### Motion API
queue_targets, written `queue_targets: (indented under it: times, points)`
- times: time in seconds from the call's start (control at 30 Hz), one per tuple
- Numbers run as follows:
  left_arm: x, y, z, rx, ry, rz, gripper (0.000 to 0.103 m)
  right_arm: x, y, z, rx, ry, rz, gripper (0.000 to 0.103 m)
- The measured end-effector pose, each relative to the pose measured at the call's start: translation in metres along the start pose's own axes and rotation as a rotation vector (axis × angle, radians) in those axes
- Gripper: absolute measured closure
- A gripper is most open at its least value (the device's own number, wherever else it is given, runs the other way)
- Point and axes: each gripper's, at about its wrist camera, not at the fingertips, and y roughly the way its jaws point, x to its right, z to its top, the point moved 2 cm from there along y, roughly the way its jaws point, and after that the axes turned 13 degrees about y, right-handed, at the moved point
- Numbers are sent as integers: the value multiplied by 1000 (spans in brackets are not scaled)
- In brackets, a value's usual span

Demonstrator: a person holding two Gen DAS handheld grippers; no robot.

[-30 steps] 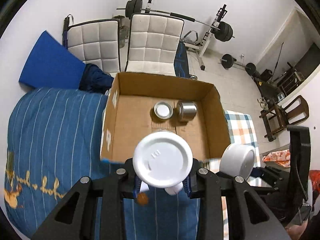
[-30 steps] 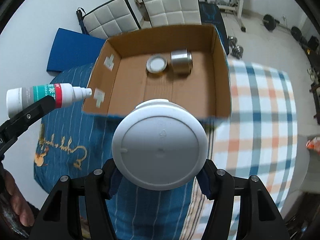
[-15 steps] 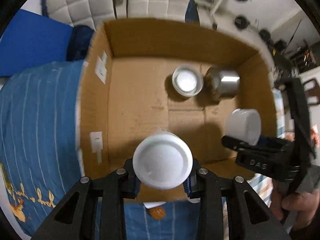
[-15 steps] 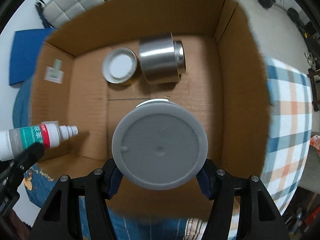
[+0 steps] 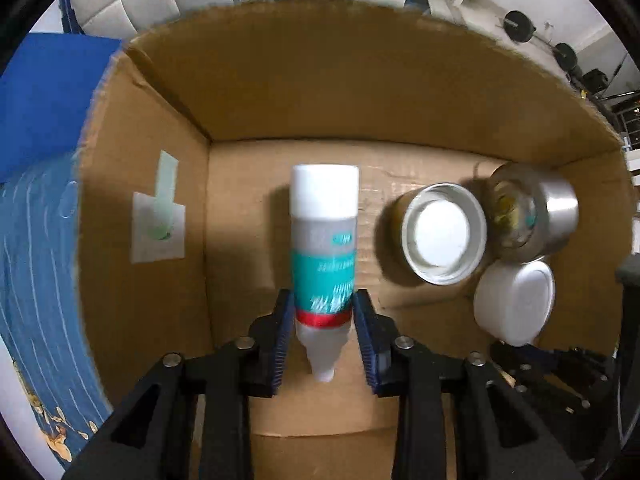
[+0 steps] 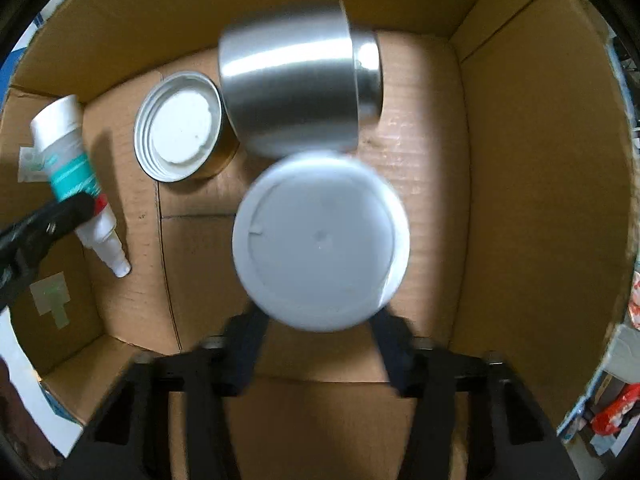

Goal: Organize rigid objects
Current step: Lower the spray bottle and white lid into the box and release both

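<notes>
Both grippers are low inside the cardboard box (image 5: 360, 92). My left gripper (image 5: 323, 320) has its pads spread a little beside a white and teal spray bottle (image 5: 323, 248), which lies on the box floor, cap away from me; it also shows in the right wrist view (image 6: 72, 176). My right gripper (image 6: 320, 332) has its fingers wide behind a white round jar (image 6: 320, 240), which looks loose in front of them, next to the steel tin (image 6: 292, 92). The jar also shows in the left wrist view (image 5: 516, 300).
A steel tin lies on its side (image 5: 532, 216) beside its upturned lid (image 5: 440, 236), (image 6: 180, 136) at the back of the box (image 6: 540, 160). Taped labels are on the left wall (image 5: 158, 224). A blue striped cover (image 5: 36, 280) lies left of the box.
Both grippers dropped into the box. The bottle tipped from end-on to lying flat, and the left pads spread. The right fingers opened and the white jar slid forward toward the steel tin.
</notes>
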Motion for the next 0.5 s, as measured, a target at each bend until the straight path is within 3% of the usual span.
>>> queue_targets:
  times: [0.33,0.4,0.5]
  points:
    - [-9,-6,-1,2,-4,7,77,12,-3,-5,-18,36,84,89]
    - [-10,-12,-5,-7,-26,7,77,20,-13,-12,-11,38,112,81]
    - [-13,-29,-11,17,-41,13,76,31,-36,-21,30,40,146,55]
